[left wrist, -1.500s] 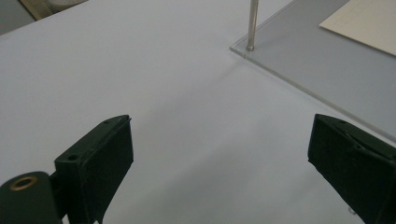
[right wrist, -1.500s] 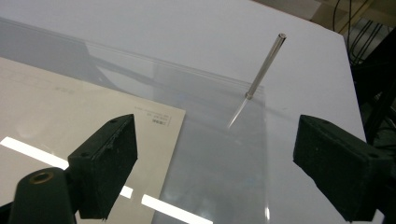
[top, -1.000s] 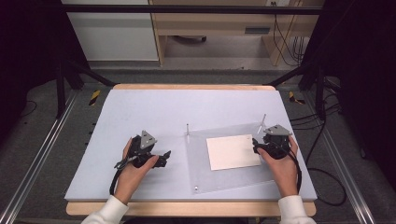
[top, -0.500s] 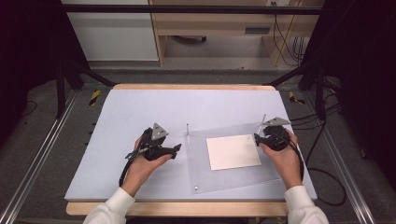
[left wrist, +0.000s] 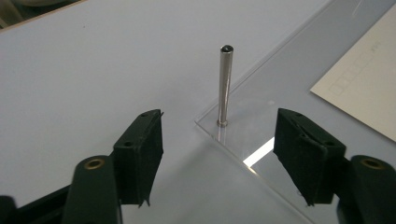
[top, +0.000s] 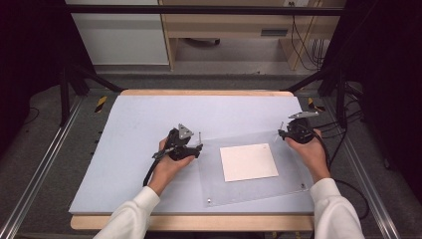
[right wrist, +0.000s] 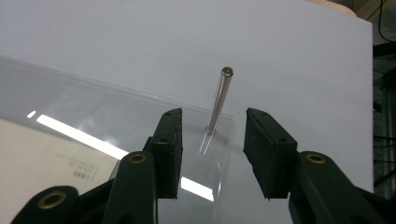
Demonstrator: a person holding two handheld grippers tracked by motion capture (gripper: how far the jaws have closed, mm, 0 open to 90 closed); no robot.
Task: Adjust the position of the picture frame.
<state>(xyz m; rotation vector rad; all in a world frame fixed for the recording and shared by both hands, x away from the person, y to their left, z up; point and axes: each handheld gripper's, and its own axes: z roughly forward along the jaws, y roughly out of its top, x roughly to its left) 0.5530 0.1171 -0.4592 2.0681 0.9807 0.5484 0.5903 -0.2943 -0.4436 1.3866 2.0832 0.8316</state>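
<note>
A clear acrylic plate point(top: 215, 181) lies on the pale blue mat point(top: 134, 124) with a cream paper sheet point(top: 249, 162) in its middle. A thin metal pin stands at each far corner. My left gripper point(top: 195, 148) is at the left pin point(top: 200, 135). In the left gripper view that pin point(left wrist: 224, 84) rises between the tips of my left gripper point(left wrist: 218, 126); the jaws have just been closing and are open, pads clear of it. My right gripper point(top: 284, 131) is at the right pin point(top: 281, 125). Its jaws have also been closing around this pin point(right wrist: 218, 100), and my right gripper point(right wrist: 214, 122) is open, not touching.
Small screws sit in the plate's near corners point(top: 209, 201) point(top: 302, 186). The wooden table edge point(top: 199, 222) runs along the front, with metal frame rails point(top: 40, 174) at the sides. Cables point(top: 343, 129) trail off to the right. Bare mat lies left of the plate.
Both hands have moved toward the plate's far corners: the left gripper went right and farther away to the left pin, and the right gripper went farther away to the right pin.
</note>
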